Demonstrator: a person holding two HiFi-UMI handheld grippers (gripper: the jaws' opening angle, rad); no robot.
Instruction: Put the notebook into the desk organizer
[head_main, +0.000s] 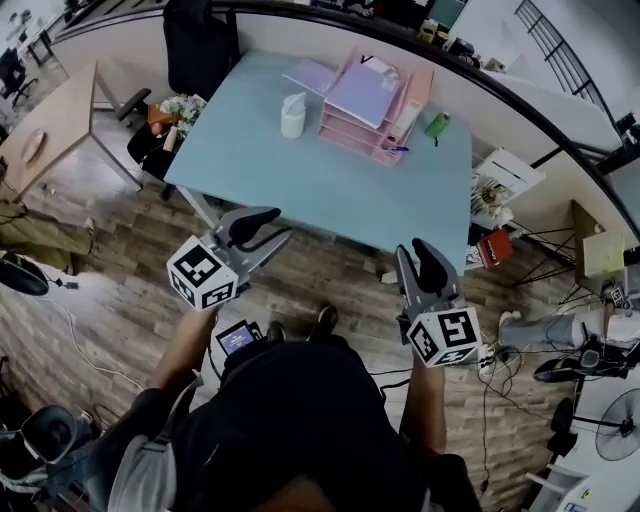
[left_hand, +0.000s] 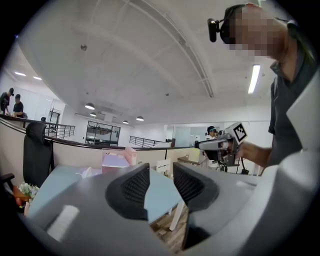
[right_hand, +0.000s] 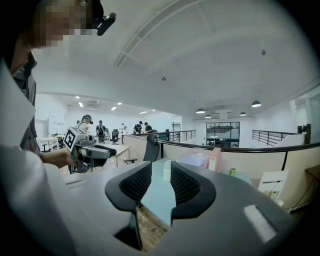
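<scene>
A pink tiered desk organizer (head_main: 385, 120) stands at the far side of the light blue table (head_main: 300, 180). A lavender notebook (head_main: 310, 75) lies flat on the table just left of it, and another lavender cover (head_main: 360, 95) rests on the organizer's top tray. Both grippers hover over the floor in front of the table, well short of these things. My left gripper (head_main: 278, 228) (left_hand: 161, 172) has its jaws nearly together with nothing between them. My right gripper (head_main: 415, 250) (right_hand: 161, 172) is the same, empty. The organizer (right_hand: 205, 159) shows far beyond the right jaws.
A white container (head_main: 292, 115) stands left of the organizer and a green can (head_main: 437, 124) to its right. A black chair (head_main: 200, 45) sits at the table's far left corner. A wooden desk (head_main: 50, 120) is at the left, and boxes and a fan (head_main: 620, 425) at the right.
</scene>
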